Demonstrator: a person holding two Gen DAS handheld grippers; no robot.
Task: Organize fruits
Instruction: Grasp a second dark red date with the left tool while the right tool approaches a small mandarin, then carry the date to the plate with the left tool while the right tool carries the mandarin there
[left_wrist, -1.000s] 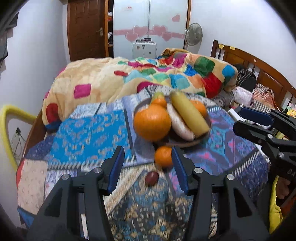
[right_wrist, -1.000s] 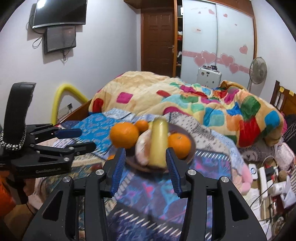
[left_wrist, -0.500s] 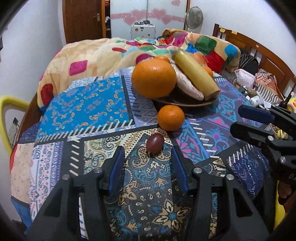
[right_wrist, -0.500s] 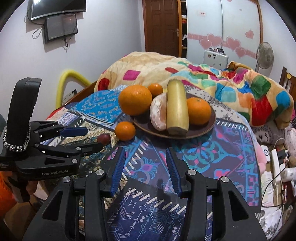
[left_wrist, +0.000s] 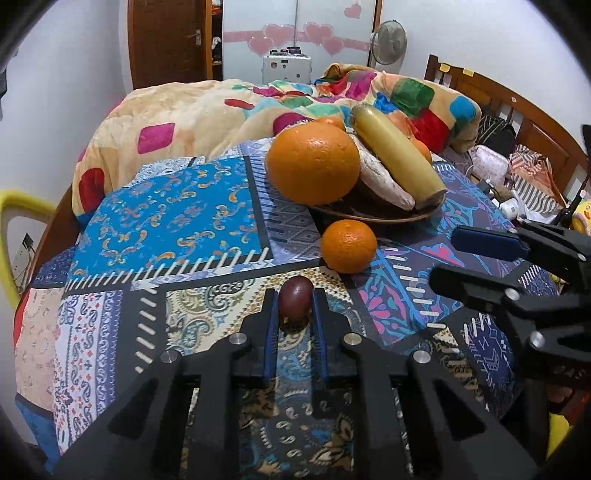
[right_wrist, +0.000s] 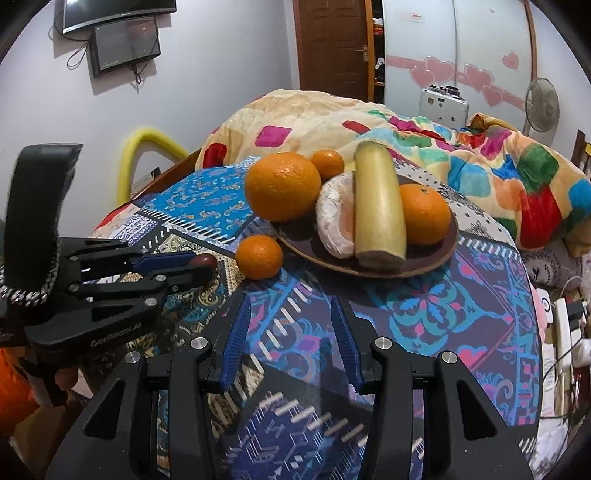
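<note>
A small dark red fruit (left_wrist: 294, 302) lies on the patterned cloth, and my left gripper (left_wrist: 294, 301) is shut on it, a blue pad on each side. It also shows in the right wrist view (right_wrist: 204, 261) between the left gripper (right_wrist: 201, 266) fingers. A small orange (left_wrist: 348, 245) lies loose just beyond it, beside a brown plate (left_wrist: 373, 213). The plate holds a big orange (left_wrist: 313, 162), a yellow banana (left_wrist: 397, 155), a peeled citrus piece (left_wrist: 380, 179) and more oranges. My right gripper (right_wrist: 290, 330) is open and empty, low over the cloth in front of the plate (right_wrist: 436, 254).
The patchwork cloth (left_wrist: 177, 221) covers a round table whose edge falls away at left and front. A bed with a colourful quilt (left_wrist: 207, 110) stands behind. A yellow chair back (left_wrist: 14, 206) is at far left. Clutter and cables (right_wrist: 561, 325) lie at the right.
My left gripper moved forward and down and shut on the dark red fruit, which lay free ahead of its open fingers before. My right gripper came closer to the plate and stayed open.
</note>
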